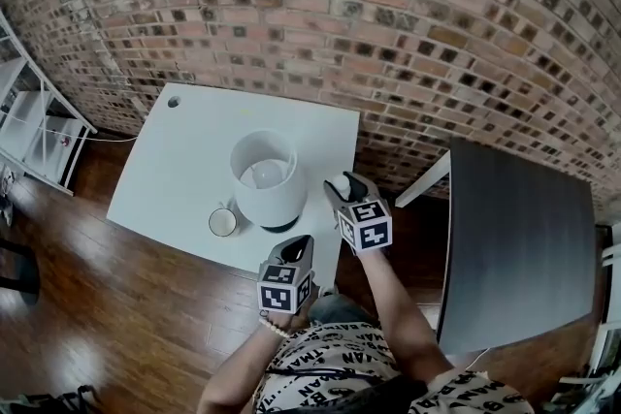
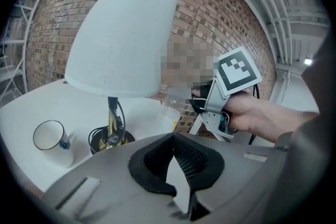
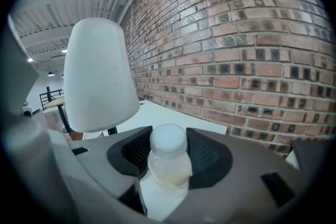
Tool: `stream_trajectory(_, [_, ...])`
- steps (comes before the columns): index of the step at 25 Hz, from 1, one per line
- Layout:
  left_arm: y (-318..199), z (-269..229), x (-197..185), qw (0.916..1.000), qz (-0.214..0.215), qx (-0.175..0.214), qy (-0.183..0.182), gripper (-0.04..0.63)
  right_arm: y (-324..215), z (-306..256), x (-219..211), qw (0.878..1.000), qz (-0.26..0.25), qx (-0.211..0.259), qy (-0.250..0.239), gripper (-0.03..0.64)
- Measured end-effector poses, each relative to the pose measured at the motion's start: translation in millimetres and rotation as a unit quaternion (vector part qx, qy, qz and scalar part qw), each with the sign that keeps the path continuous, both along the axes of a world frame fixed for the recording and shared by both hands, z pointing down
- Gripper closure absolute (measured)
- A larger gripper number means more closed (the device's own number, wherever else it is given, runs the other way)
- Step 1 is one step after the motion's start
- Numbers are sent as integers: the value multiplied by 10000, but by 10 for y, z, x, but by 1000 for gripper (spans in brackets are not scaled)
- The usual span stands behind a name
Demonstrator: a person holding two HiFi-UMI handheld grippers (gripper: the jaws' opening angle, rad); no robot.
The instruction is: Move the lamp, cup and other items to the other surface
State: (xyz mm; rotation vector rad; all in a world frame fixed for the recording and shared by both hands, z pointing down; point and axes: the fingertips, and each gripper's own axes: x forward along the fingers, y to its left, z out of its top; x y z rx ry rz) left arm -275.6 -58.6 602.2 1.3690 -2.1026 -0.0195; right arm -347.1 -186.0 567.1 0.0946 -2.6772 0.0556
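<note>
Bottle [image 3: 169, 165] in the grip: small, clear, white-capped, with a little pale liquid at its bottom. It stands upright between the jaws of the right gripper [image 3: 169, 148], whose pads press on its sides, set only as far apart as the bottle is wide. White table [image 1: 184, 160] shows under it, near the table's right edge (whether the bottle rests on it or hangs just clear I cannot tell).

Ahead and to the left of those jaws the lamp [image 3: 100, 76] stands close, its big white shade filling that side. A brick wall [image 3: 236, 50] runs ahead and to the right.

The left gripper [image 2: 176, 139] has its jaws drawn together at the tips with nothing between them. The lamp's shade, stem and dark base lie ahead-left of them. The cup [image 2: 50, 141], a white mug, sits further left beside the base. Ahead-right are the right gripper and the hand holding it.

The dark table [image 1: 524, 247] lies off to the right of both grippers, across a gap of wooden floor [image 1: 116, 305]
</note>
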Motion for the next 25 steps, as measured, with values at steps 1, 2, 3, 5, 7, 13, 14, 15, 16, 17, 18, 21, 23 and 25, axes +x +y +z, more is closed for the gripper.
stream_trajectory(1, [-16, -35, -9, 10000, 60, 32, -45, 592, -7, -57, 48, 10000, 54, -6, -42, 405])
stream_trajectory(2, [-29, -73, -14, 9999, 115, 64, -84, 592, -8, -111, 106, 9999, 109, -17, -77, 404])
stream_trajectory(3, [-34, -106, -13, 9998, 157, 89, -116, 592, 0, -160, 174, 9998, 158, -23, -100, 405])
stream_trajectory(5, [-19, -164, 12, 9995, 217, 123, -188, 592, 44, -245, 329, 9996, 248, -32, -132, 405])
stream_trajectory(7, [7, -217, 72, 9990, 318, 155, -261, 592, 99, -311, 505, 9992, 359, -58, -154, 405])
stream_trajectory(13, [70, -305, 408, 9966, 739, 217, -299, 592, 258, -362, 1101, 9968, 785, -121, -121, 405])
stream_trajectory(14, [65, -308, 502, 9957, 856, 216, -291, 593, 279, -364, 1225, 9959, 886, -133, -105, 405])
stream_trajectory(15, [57, -306, 601, 9946, 979, 212, -284, 592, 294, -362, 1351, 9949, 992, -145, -89, 404])
stream_trajectory(16, [51, -300, 696, 9934, 1091, 206, -280, 592, 308, -357, 1470, 9939, 1088, -152, -73, 404])
stream_trajectory(17, [41, -293, 784, 9923, 1187, 201, -282, 592, 316, -351, 1581, 9930, 1172, -152, -59, 405])
stream_trajectory(18, [19, -289, 868, 9912, 1281, 200, -285, 592, 312, -348, 1693, 9919, 1262, -145, -50, 405])
stream_trajectory(21, [-133, -292, 1161, 9861, 1629, 232, -239, 592, 189, -360, 2107, 9857, 1678, -101, -56, 405])
stream_trajectory(23, [-264, -303, 1375, 9821, 1854, 262, -224, 592, 53, -381, 2396, 9804, 1968, -90, -101, 405])
stream_trajectory(25, [-408, -317, 1571, 9784, 2033, 280, -246, 592, -101, -415, 2653, 9757, 2182, -90, -162, 405])
